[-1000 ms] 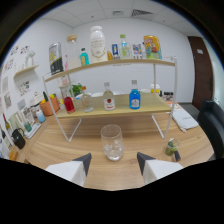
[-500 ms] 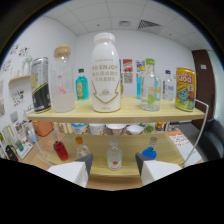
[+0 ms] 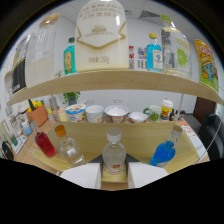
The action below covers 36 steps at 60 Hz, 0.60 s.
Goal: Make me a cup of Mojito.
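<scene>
A clear bottle (image 3: 113, 152) with a white cap and pale liquid stands on the lower wooden shelf (image 3: 142, 137), right between my two white fingers. My gripper (image 3: 113, 171) is open, with one finger (image 3: 82, 175) on the bottle's left and the other on its right. I cannot tell whether the pads touch it. To its right stands a blue bottle (image 3: 162, 152), leaning in the view. To its left are a clear glass jar (image 3: 70, 152), a red bottle (image 3: 45, 144) and an orange one (image 3: 60, 131).
The upper shelf board (image 3: 125, 79) hangs just above, carrying a big white jar (image 3: 100, 35), a clear jar (image 3: 42, 50), small blue bottles (image 3: 154, 52) and a yellow packet (image 3: 207, 60). Several bowls and cups (image 3: 116, 112) line the back of the lower shelf.
The gripper has moved in closer and lower toward the lower shelf. The white-capped bottle, small and beyond the fingers before, now stands large between them.
</scene>
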Available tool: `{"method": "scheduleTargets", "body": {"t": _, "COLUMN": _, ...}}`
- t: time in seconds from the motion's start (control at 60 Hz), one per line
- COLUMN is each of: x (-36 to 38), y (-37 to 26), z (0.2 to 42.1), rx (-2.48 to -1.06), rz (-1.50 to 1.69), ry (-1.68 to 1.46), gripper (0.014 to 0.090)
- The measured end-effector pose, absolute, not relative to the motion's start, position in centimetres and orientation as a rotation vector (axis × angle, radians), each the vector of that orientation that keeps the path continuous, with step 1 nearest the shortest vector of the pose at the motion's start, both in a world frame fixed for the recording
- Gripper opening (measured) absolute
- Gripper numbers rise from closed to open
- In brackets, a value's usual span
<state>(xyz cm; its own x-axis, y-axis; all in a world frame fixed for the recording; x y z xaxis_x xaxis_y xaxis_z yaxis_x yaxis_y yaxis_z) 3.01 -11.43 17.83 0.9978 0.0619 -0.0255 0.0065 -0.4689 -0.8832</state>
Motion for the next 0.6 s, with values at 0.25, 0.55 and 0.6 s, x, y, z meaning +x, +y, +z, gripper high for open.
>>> {"method": "scheduleTargets", "body": {"t": 0.25, "x": 3.2, "y": -12.4, "z": 18.5, "rx": -2.044, "rz": 0.092, "ry": -0.056, "gripper": 0.0338}}
{"method": "scheduleTargets", "body": {"t": 0.55, "x": 6.9, "y": -17.8, "z": 22.1, "rx": -1.974, "rz": 0.057, "ry": -0.048, "gripper": 0.0334}}
{"method": "scheduleTargets", "body": {"t": 0.6, "x": 8.2, "y": -18.8, "z": 21.4, "rx": -1.985, "rz": 0.036, "ry": -0.040, "gripper": 0.0333}}
